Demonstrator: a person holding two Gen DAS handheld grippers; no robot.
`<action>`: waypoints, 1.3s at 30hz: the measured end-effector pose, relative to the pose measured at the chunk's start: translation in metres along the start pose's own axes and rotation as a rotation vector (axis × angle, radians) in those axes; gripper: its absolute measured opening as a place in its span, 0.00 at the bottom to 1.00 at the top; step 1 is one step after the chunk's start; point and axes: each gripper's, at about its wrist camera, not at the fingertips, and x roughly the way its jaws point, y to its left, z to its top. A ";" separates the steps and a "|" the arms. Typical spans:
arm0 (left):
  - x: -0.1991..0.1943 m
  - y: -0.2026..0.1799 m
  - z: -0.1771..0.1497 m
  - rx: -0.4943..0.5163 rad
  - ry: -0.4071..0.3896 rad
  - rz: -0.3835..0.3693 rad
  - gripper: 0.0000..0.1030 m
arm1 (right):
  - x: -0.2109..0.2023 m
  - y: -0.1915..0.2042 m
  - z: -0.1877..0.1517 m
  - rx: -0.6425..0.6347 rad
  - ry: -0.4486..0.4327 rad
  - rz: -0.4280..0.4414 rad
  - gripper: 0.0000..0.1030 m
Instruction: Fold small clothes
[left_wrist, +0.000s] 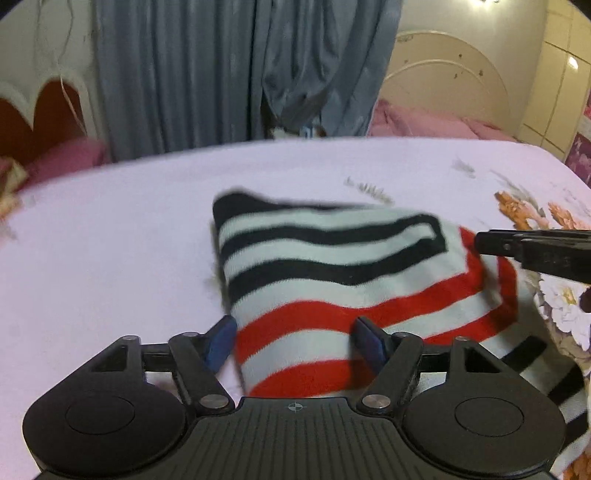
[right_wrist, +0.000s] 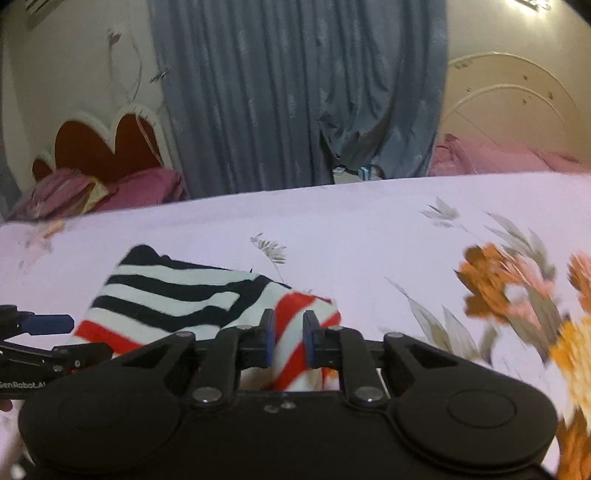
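Fold (left_wrist: 332, 280) is risking slipping undone, since I'm holding it pinched in only the right gripper (right_wrist: 289, 332), left gripper (left_wrist: 295, 336) gaping.

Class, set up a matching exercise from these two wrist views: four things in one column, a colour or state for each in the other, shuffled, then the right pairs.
1. left tongs
2. right tongs
3. curtain
4. bedsheet

A. grey-blue, hanging
B. shut on the striped garment
C. pale pink with flowers
D. open, straddling cloth

Pairs: 1-D, 2-B, 3-A, 4-C
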 end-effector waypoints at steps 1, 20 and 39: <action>0.004 0.001 -0.004 -0.010 -0.005 -0.009 0.68 | 0.011 0.002 -0.002 -0.026 0.030 -0.005 0.11; -0.041 0.013 -0.021 -0.082 -0.044 -0.049 0.83 | -0.045 -0.024 -0.019 0.122 0.059 0.081 0.43; -0.026 0.016 -0.038 -0.163 0.021 -0.052 0.86 | -0.019 -0.030 -0.028 0.162 0.147 0.169 0.20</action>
